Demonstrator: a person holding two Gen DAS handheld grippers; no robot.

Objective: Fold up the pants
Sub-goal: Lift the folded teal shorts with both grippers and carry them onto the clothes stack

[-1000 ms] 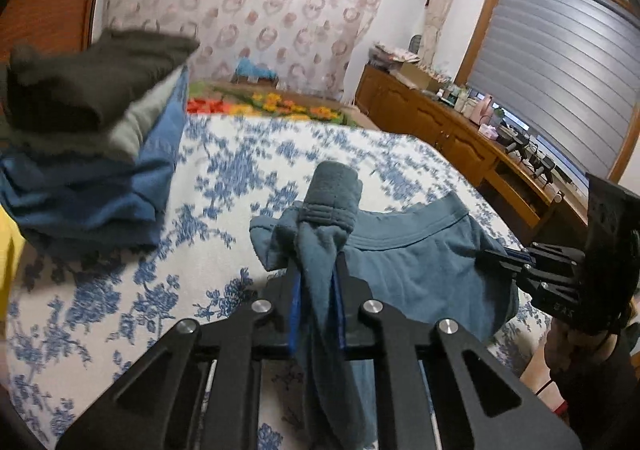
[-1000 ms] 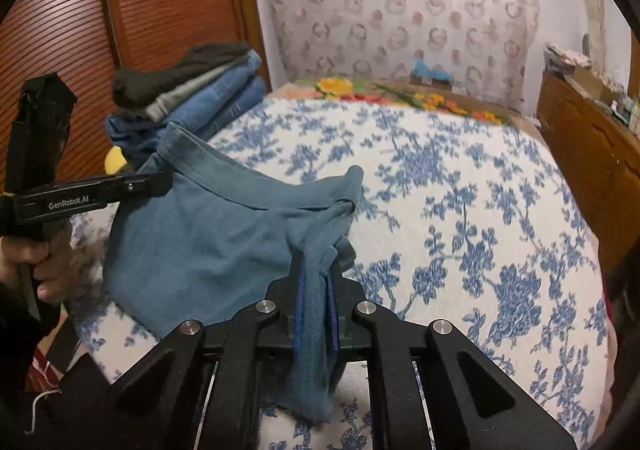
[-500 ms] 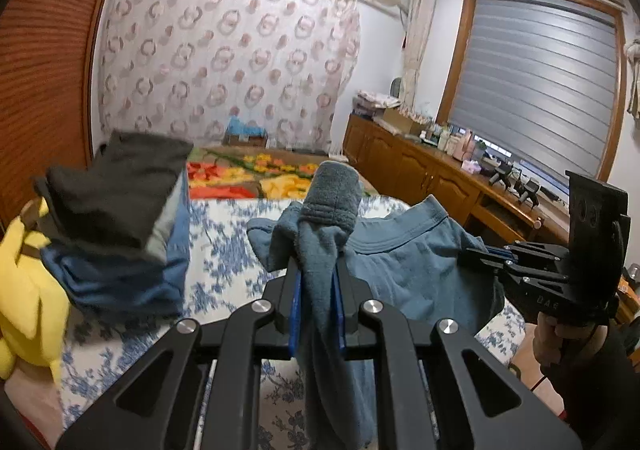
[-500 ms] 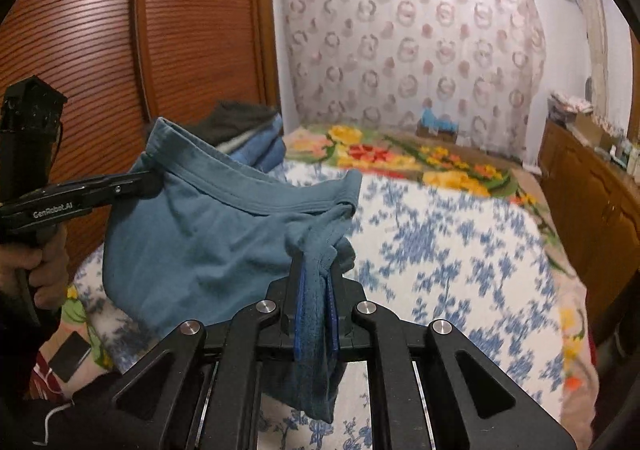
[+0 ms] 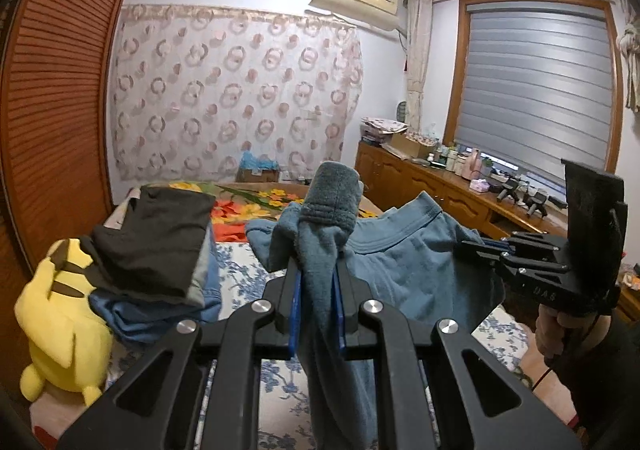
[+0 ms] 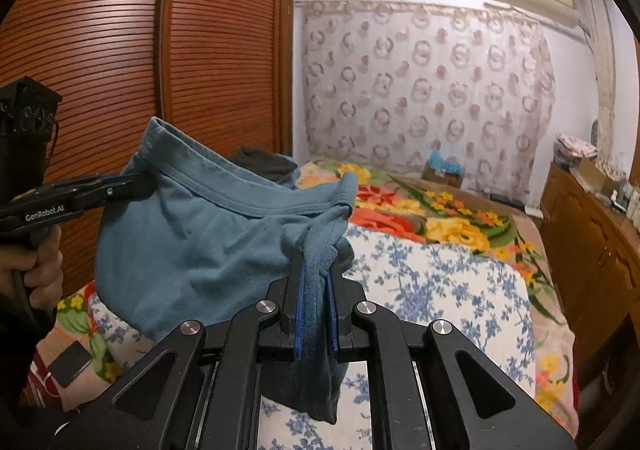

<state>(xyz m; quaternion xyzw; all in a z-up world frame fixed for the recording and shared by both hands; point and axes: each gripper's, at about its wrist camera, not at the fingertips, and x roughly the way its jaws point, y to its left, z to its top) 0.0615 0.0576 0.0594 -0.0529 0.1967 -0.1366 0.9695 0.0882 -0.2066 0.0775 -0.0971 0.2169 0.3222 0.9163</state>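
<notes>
Teal blue pants hang by the waistband, stretched between my two grippers above the bed. My left gripper is shut on one bunched end of the waistband, which sticks up past the blue pads. In the right wrist view my right gripper is shut on the other end, with fabric hanging below it. The pants sag in a wide fold between them. Each gripper shows in the other's view: the right gripper at the right, the left gripper at the left, each held by a hand.
The bed has a blue floral sheet and a bright flowered blanket behind. A stack of folded clothes and a yellow plush toy lie at its left. A wooden cabinet runs along the right, a louvred wardrobe along the left.
Both grippers have risen together and tilted up, lifting the pants off the sheet. More of the walls and ceiling shows now. Both grips have held.
</notes>
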